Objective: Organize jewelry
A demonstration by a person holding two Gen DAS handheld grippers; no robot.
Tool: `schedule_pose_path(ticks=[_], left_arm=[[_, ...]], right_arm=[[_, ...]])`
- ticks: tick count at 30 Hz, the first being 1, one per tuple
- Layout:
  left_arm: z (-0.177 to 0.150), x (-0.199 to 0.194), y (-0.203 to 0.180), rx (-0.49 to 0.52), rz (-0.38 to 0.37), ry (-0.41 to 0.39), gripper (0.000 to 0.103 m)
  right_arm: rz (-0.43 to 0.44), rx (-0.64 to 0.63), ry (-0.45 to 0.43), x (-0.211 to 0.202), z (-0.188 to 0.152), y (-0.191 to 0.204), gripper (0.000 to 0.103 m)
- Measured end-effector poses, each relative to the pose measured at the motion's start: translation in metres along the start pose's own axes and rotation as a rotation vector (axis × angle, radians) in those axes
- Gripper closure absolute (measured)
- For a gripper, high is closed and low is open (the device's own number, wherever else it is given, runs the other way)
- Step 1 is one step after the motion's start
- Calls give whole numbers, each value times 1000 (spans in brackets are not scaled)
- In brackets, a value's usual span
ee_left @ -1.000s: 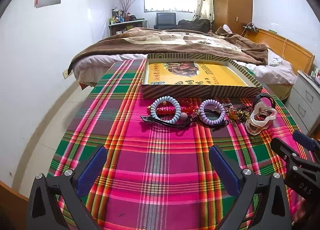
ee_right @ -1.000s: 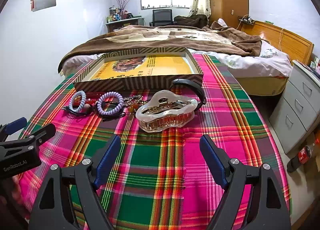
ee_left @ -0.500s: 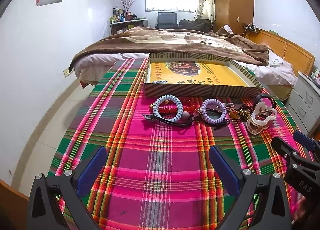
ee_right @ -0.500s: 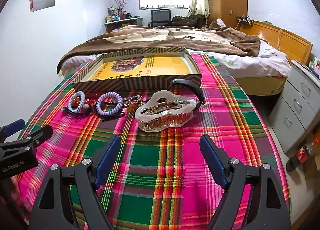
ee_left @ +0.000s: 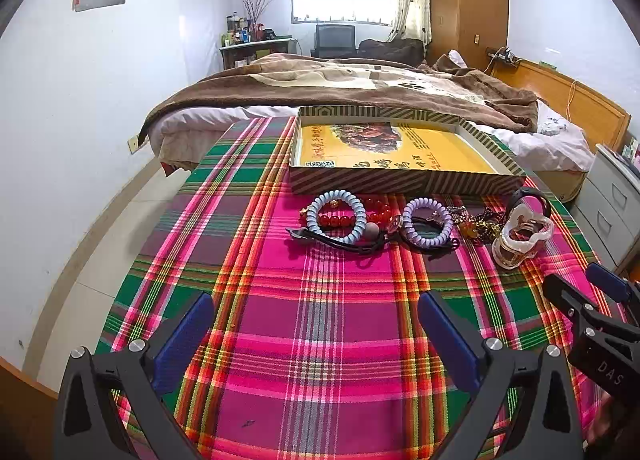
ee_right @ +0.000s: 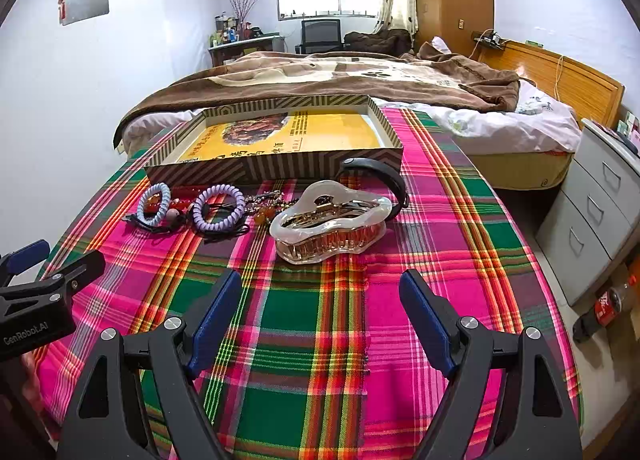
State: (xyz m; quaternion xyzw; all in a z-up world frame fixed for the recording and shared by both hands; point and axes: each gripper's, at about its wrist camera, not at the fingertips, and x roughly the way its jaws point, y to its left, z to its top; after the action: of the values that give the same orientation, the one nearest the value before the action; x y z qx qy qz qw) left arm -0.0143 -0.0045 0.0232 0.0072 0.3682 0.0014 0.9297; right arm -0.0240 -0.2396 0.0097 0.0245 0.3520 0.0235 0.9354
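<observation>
Since the striped box [ee_left: 404,180] ahead of both grippers shows only its bare yellow printed floor, nothing appears sorted yet; judged as the very start of the task.

Left gripper [ee_left: 316,336]: jaws spread wide, nothing between them, hovering over the plaid cloth [ee_left: 312,300]. Right gripper [ee_right: 320,314]: likewise wide open and empty.

Jewelry lies in a loose row on the cloth, between the grippers and the box's near wall:
- Directly ahead of the left gripper: pale blue coil ring [ee_left: 337,216] with red beads [ee_left: 334,220] showing through it, a black cord [ee_left: 340,242] running underneath.
- Ahead and slightly right of the left gripper: lilac coil ring [ee_left: 427,222], touching a tangle of amber and dark beads [ee_left: 476,226]; the strands cannot be separated by eye.
- Directly ahead of the right gripper, nearest item to it: large clear hair claw [ee_right: 330,220], resting teeth down.
- Just behind the claw, against the box wall: black band [ee_right: 380,180], partly hidden.

Remaining, in my estimate: every piece still has to go into the box. The claw looks the easiest first grasp for the right gripper; the tangled beads may drag neighbours along.
</observation>
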Motion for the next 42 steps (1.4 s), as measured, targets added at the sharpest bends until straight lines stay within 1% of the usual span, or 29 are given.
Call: schedule_pose_path(ticks=[31,34,37,42], left_arm=[[0,1,0,-4,-3,3,0],[2,2,6,-14,-10,-5,0],[7,4,16,-37,-34,-17,0],[14,15,30,-46,-49,-3,0]], right_arm=[[5,8,7,5,-1,-2,22],[19,35,17,8,2,-7,22],[23,70,11,11,7,-15,22],[48,158,36,24,20,-29,22]])
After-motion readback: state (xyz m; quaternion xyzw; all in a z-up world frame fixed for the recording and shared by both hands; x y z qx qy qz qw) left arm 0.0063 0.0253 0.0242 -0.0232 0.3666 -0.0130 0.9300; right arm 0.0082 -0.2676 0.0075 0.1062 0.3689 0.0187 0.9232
